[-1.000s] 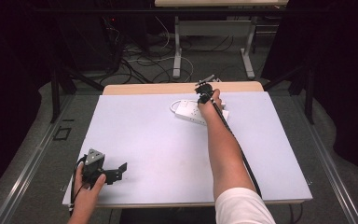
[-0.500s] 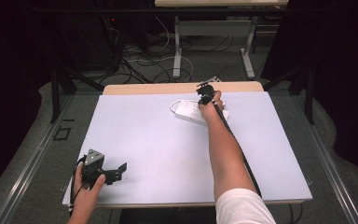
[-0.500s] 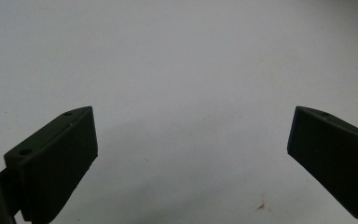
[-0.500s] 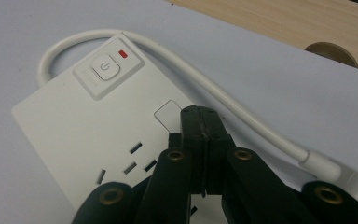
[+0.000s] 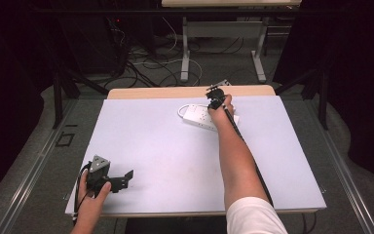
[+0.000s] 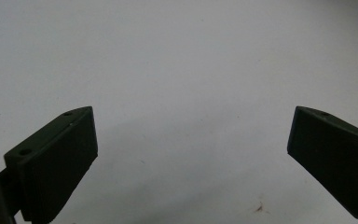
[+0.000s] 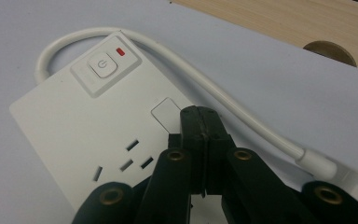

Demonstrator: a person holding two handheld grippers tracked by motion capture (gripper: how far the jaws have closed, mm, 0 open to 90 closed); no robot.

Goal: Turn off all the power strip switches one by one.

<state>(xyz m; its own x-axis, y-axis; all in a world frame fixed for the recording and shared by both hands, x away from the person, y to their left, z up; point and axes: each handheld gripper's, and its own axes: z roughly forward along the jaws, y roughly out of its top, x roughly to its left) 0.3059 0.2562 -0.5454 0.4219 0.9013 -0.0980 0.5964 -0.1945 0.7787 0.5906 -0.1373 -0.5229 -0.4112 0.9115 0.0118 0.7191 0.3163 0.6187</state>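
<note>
A white power strip point(image 5: 200, 117) lies at the far middle of the white table point(image 5: 175, 146). In the right gripper view the power strip point(image 7: 88, 135) shows a round power button point(image 7: 102, 65), a red indicator light point(image 7: 119, 51) and socket holes. My right gripper point(image 7: 200, 114) is shut, its tips just above the strip's top face near a small blank square. In the high view the right gripper point(image 5: 215, 94) is over the strip's far end. My left gripper point(image 5: 124, 178) rests near the table's front left corner, and in the left gripper view the left gripper point(image 6: 191, 135) stands open over bare table.
The strip's white cable point(image 7: 233, 109) loops round its end and runs off right. A wooden strip point(image 5: 190, 91) with a round hole point(image 7: 328, 50) edges the table's far side. Cables and desk legs point(image 5: 185, 48) fill the floor beyond.
</note>
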